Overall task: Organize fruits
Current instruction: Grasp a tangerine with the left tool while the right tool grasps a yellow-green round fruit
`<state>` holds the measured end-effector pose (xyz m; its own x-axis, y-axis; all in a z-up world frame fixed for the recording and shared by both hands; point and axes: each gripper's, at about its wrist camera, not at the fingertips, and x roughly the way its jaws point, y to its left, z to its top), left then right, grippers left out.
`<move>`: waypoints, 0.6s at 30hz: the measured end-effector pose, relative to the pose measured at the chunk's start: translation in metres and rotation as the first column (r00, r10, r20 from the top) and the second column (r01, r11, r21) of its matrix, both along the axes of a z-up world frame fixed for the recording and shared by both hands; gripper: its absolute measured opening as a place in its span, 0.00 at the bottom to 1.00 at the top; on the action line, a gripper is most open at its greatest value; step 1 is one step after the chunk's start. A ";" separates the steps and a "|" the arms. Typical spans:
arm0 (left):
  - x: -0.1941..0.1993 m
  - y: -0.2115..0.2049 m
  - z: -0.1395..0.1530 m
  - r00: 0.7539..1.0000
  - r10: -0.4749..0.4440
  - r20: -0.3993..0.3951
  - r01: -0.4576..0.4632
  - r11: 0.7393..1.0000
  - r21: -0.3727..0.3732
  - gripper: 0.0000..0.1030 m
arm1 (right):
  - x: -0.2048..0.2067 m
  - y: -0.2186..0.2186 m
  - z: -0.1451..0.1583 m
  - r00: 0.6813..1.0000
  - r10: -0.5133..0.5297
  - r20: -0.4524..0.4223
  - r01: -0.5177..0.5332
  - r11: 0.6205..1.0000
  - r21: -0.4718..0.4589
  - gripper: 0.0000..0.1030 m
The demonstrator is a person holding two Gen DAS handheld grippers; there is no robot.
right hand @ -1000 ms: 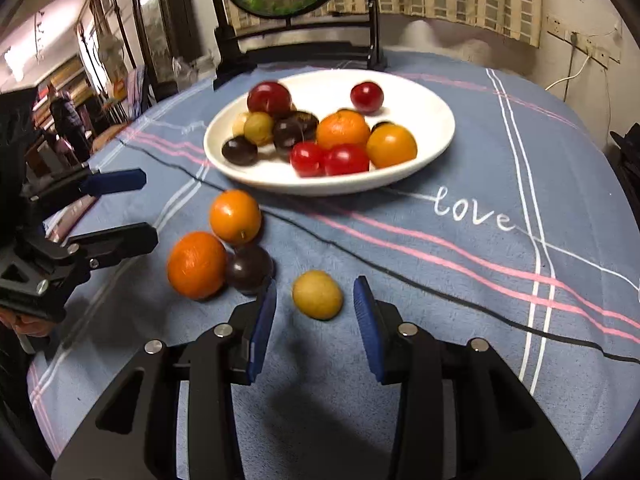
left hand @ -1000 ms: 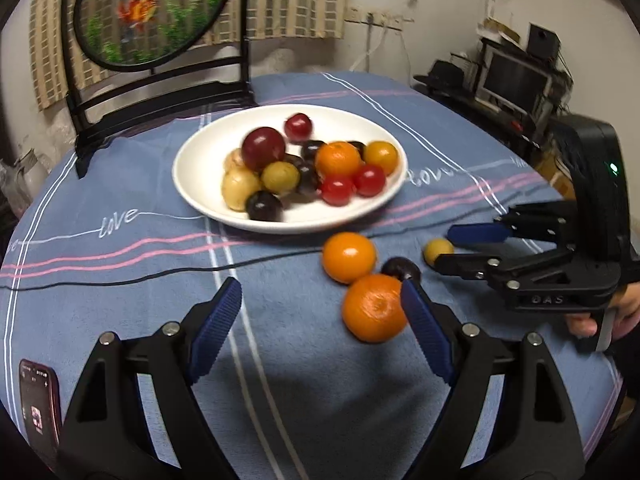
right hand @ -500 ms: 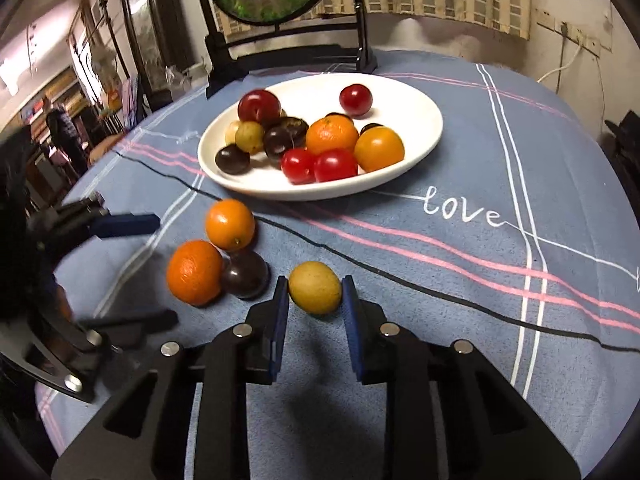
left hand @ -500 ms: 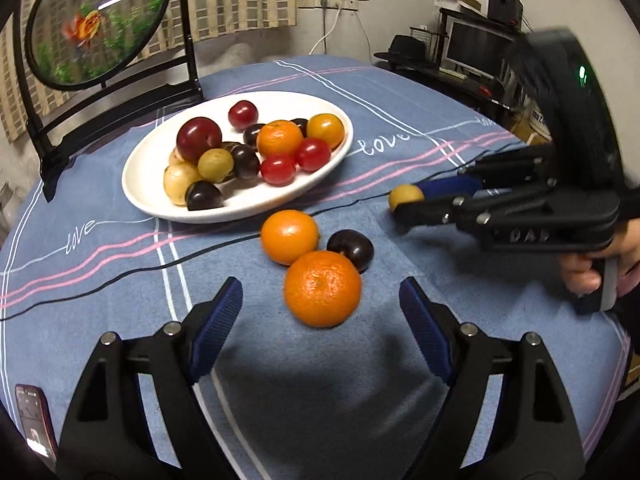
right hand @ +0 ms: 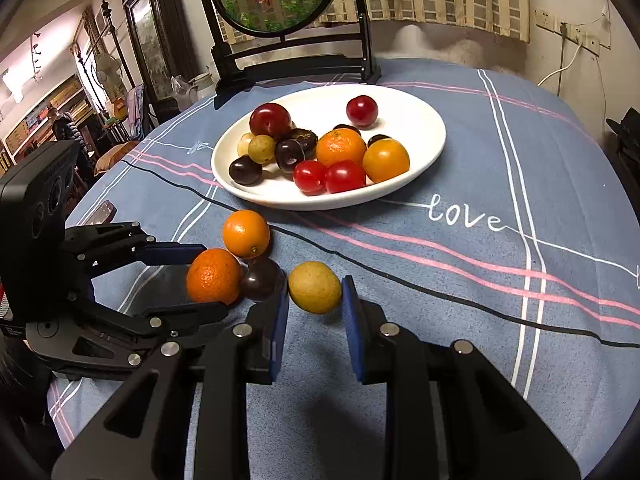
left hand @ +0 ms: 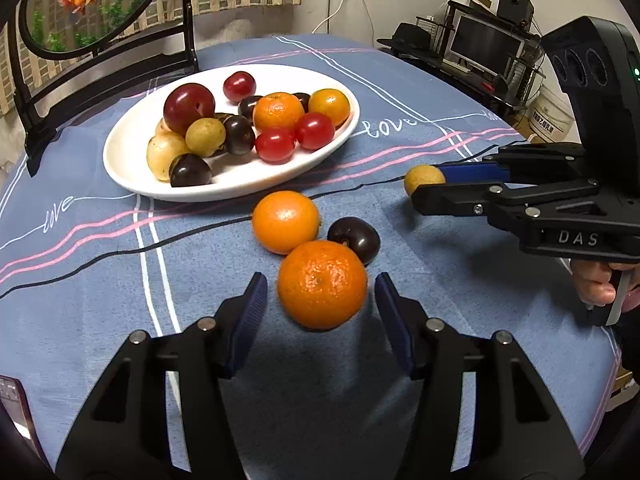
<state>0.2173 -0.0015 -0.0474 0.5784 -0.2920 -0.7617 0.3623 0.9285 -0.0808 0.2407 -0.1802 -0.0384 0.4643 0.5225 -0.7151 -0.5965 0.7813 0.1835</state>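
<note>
The near orange [left hand: 322, 284] sits on the desk [left hand: 120, 280] squarely between the closing pads of the left claw [left hand: 320, 312], not yet touched, while the right claw [right hand: 315, 304] pinches the yellow fruit [right hand: 315, 287] nearby.

On the tablecloth [left hand: 400, 92], the plate [left hand: 132, 168] sits behind three fruits that touch one another: the near orange [left hand: 322, 284] in front, the far orange [left hand: 286, 222] behind it, the dark plum [left hand: 354, 238] to their right. The small round fruit [right hand: 315, 287] lies just right of the plum, apart from it
</note>
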 end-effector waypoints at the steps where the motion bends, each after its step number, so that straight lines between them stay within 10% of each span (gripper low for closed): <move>1: 0.000 0.000 0.000 1.000 0.000 -0.001 0.000 1.000 0.001 0.54 | 0.000 0.000 0.000 1.000 0.001 0.000 -0.001 1.000 0.001 0.26; 18: -0.002 -0.008 -0.002 1.000 0.009 0.009 -0.009 0.998 0.055 0.44 | 0.000 0.002 -0.002 1.000 0.001 -0.003 -0.001 1.000 -0.009 0.26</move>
<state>0.2153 -0.0096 -0.0496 0.5877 -0.2450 -0.7711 0.3547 0.9346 -0.0267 0.2402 -0.1784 -0.0409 0.4617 0.5165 -0.7212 -0.5967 0.7824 0.1783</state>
